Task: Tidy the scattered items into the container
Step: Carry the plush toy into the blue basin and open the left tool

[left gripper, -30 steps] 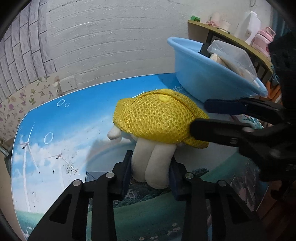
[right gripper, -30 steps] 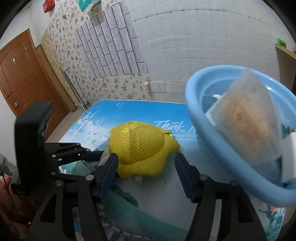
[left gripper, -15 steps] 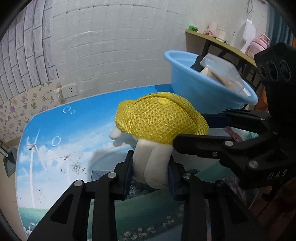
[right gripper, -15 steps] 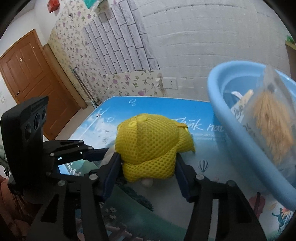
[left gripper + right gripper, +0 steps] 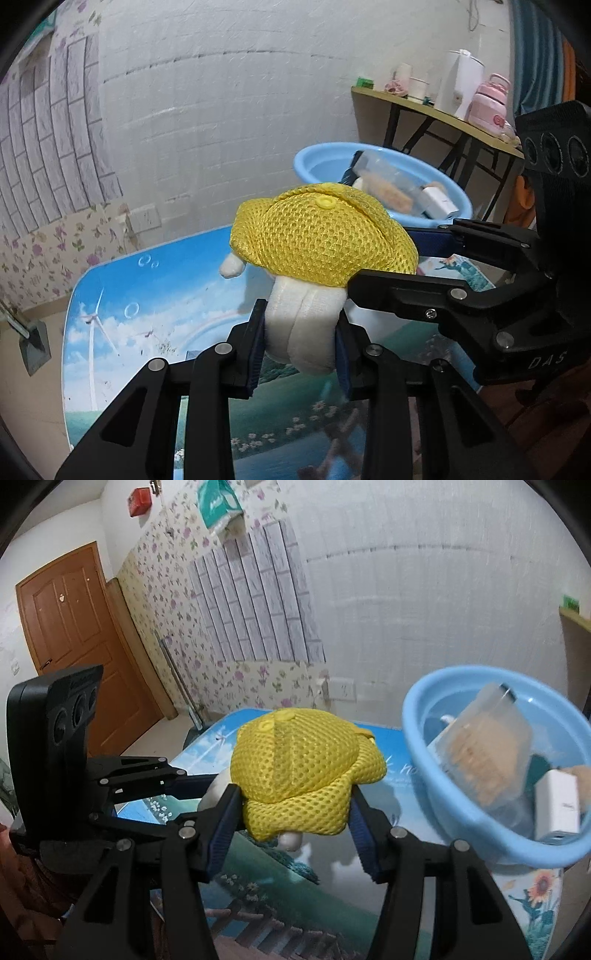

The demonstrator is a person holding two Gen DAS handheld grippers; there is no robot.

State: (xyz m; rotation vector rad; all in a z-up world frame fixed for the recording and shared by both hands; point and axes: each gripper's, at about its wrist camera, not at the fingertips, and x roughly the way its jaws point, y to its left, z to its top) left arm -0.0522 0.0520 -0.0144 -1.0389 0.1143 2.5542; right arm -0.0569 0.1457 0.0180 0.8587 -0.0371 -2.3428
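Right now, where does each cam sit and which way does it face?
Left wrist: behind the left claw, facing wall and basin; claw shut on the plush toy.
Right wrist: behind the right claw, facing door and wall; claw shut on the yellow hat.
Shared: toy, hat, basin, table, each other's claw.

A white-painted brick wall stands behind the counter, which wears a printed sky-and-windmill cover. Floral wallpaper with a grey brick-pattern panel runs toward a brown wooden door. A side table carries a white kettle.
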